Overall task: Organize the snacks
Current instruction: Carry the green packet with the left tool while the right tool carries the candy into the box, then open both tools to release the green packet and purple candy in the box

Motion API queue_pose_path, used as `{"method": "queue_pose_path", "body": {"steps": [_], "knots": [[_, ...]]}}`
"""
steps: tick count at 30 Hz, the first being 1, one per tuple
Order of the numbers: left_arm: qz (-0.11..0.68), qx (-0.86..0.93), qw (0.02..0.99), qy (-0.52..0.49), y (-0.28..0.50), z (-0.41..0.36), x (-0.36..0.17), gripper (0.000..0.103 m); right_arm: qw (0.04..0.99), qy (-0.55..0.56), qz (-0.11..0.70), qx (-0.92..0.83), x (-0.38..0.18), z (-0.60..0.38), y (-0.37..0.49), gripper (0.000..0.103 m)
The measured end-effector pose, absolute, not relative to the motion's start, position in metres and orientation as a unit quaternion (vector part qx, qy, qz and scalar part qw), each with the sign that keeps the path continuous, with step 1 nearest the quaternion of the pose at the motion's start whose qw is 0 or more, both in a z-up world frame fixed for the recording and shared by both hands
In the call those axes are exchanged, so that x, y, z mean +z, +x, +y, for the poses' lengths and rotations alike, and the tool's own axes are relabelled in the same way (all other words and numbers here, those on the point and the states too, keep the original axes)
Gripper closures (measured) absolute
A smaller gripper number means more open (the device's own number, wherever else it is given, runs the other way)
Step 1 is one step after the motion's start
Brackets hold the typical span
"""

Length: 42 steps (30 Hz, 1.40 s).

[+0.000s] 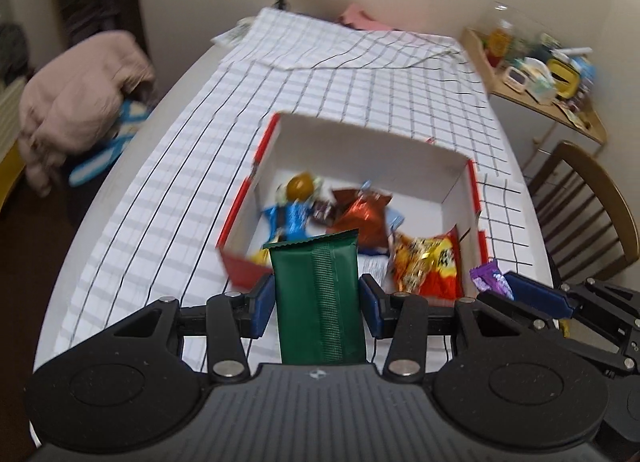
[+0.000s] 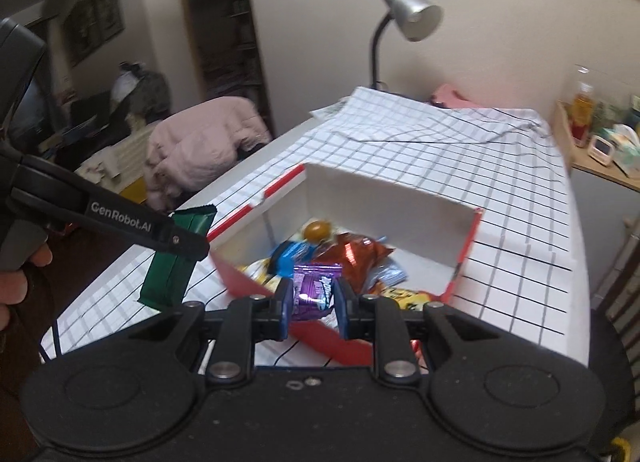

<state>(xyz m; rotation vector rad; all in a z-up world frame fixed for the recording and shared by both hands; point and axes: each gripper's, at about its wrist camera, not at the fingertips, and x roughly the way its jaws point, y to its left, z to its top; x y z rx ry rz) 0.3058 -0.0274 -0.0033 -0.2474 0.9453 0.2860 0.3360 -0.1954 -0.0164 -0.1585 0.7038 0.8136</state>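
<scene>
Readable writing: the words "GenRobot.AI" stand in white on the black arm of the left tongs (image 2: 188,240), as the right wrist view shows; the print on the snack wrappers is too blurred to read.
Left tongs (image 1: 318,296): clenched on a green packet (image 1: 318,302), with one blue pad pressing each long side.
Green packet: dark green and glossy, long and flat, with a ribbed seam down the middle and a zigzag cut at the top edge; it is held upright in the air, just before the near left corner of the box (image 1: 456,182).
Right tongs (image 2: 312,296): clenched on a purple packet (image 2: 314,290), held above the near edge of the box (image 2: 384,192).
Purple packet: small, shiny purple foil with pale lettering that cannot be read; in the left wrist view it shows as the purple end (image 1: 490,276) at the tip of the right tongs (image 1: 516,290).
Box: open on top, white inside, red outside, standing on the tabletop (image 1: 192,158).
Inside the box: a red-orange foil bag (image 1: 366,222), a blue wrapper (image 1: 290,218), a round gold-brown sweet (image 1: 300,184) and an orange and yellow bag (image 1: 430,262), lying loosely together.
Tabletop: covered by a white cloth with a black grid (image 1: 360,74).
Around: a silver desk lamp (image 2: 414,16) at the far end and a pink garment (image 2: 200,142) beside the tabletop on the left.
</scene>
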Motion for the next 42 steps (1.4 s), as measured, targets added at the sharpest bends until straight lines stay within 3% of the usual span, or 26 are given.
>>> {"method": "queue_pose_path", "body": {"steps": [7,17,35,42], "knots": [[0.460,0.094,0.879,-0.085,0.357,-0.008,-0.008,0.058,0.874,-0.063,0.356,0.324,-0.028,-0.172,0.357,0.082],[0.501,0.049,0.861,-0.068,0.412,0.016,-0.062,0.058,0.878,-0.034,0.410,0.245,-0.072,-0.143,0.384,0.082],[0.556,0.001,0.830,-0.038,0.429,0.011,-0.130,0.058,0.854,-0.038,0.476,0.209,-0.119,-0.119,0.394,0.081],[0.552,-0.001,0.832,-0.051,0.425,0.017,-0.127,0.044,0.854,-0.030,0.477,0.206,-0.116,-0.121,0.392,0.074]]}}
